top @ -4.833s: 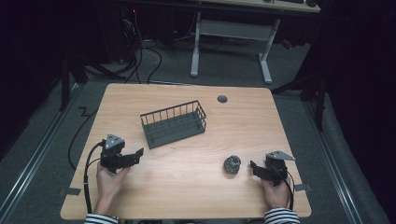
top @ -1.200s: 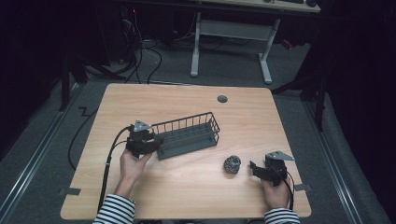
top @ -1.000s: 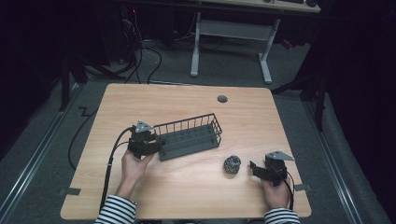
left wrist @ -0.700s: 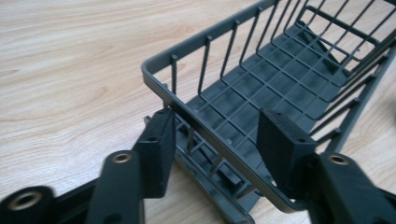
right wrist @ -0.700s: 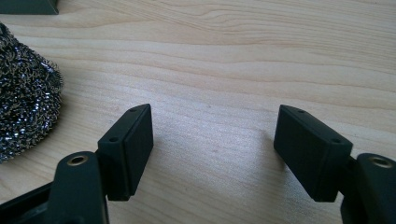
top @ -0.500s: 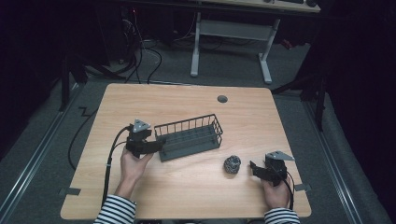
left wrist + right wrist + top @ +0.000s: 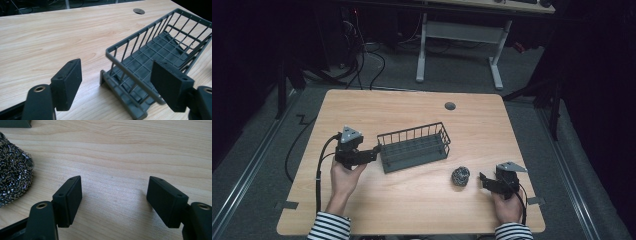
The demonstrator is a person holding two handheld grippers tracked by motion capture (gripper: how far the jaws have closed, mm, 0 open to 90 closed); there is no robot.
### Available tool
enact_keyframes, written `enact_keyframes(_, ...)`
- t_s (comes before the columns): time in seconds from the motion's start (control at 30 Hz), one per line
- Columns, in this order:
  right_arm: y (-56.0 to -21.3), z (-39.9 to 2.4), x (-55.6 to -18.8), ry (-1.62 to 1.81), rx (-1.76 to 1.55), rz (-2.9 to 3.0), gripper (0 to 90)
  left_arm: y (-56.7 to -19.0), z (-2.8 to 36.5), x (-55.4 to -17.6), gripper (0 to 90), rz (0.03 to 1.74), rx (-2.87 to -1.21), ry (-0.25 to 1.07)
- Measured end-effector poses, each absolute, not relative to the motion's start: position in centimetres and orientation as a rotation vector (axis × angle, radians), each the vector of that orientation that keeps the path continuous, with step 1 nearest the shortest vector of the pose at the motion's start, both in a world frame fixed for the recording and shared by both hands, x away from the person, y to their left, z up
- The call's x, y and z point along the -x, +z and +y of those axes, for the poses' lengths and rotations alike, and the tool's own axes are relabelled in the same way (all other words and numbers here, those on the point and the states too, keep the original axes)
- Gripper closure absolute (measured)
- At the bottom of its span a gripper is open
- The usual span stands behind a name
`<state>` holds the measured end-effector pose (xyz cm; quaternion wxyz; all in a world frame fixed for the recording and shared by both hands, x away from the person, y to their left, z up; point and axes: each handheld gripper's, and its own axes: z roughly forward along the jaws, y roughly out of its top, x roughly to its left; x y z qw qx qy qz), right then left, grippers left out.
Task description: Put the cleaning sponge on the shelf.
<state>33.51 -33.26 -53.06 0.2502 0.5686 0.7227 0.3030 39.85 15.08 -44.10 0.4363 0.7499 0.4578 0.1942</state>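
Desk: pale wood-grain rectangular desk (image 7: 412, 210) with a round grey cable hole (image 7: 450, 106) near its far edge.
Basket: dark grey wire basket with a slatted plastic floor (image 7: 414, 148), upright at mid-desk, long side running left to right, left end nearest the left tool.
Left tool (image 7: 374, 151): level, just off the basket's left end; jaws have just been opening and now stand wide. In the left gripper view the basket's near corner (image 7: 117, 53) sits between the pads, untouched.
Right tool (image 7: 482, 179): low over the desk at the near right, jaws partly open, holding nothing, bare wood between them.
Scourer: round ball of silvery steel-wool (image 7: 460, 176), on the desk just left of the right tool, apart from the basket's right end.
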Motion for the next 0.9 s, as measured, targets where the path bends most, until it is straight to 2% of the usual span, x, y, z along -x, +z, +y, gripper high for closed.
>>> enact_keyframes(0.37,-53.1,-33.2,-33.5,0.825,-1.547,1.967,29.0,-44.9,17.5,-38.8,24.5,1.174,-1.866,0.522)
enact_keyframes(0.7,-53.1,-33.2,-33.5,0.824,-1.547,1.967,29.0,-46.3,18.7,-38.0,24.3,1.222,-1.854,0.506)
enact_keyframes(0.9,-53.1,-33.2,-33.5,0.824,-1.547,1.967,29.1,-47.7,19.2,-37.7,25.1,1.237,-1.870,0.446)
